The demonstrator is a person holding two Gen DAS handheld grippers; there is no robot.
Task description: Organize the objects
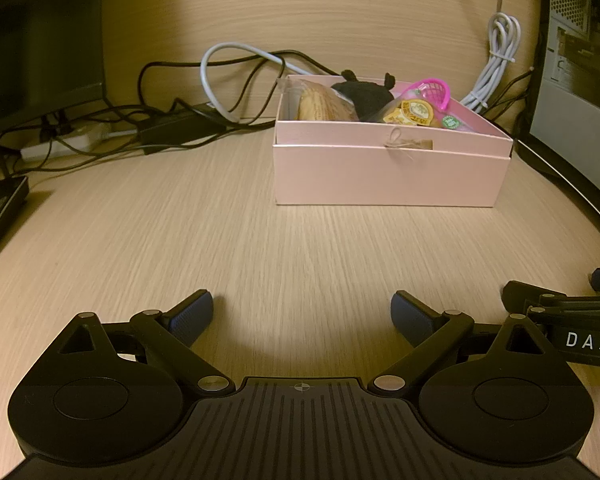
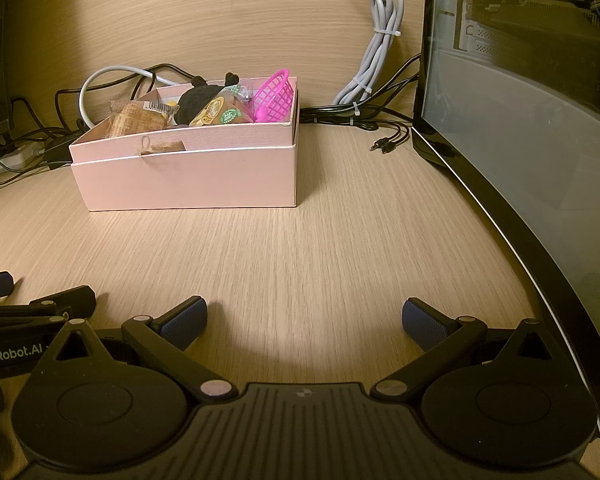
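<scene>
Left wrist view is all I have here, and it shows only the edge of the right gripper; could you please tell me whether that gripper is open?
Observer: Yes, the right gripper is open and holds nothing; only bare desk shows between its fingers.
Operator: Thank you. Is anything lying loose on the desk to the right of the pink box?
Observer: Two small cable plugs lie there, right of the pink box and not touching it.
</scene>
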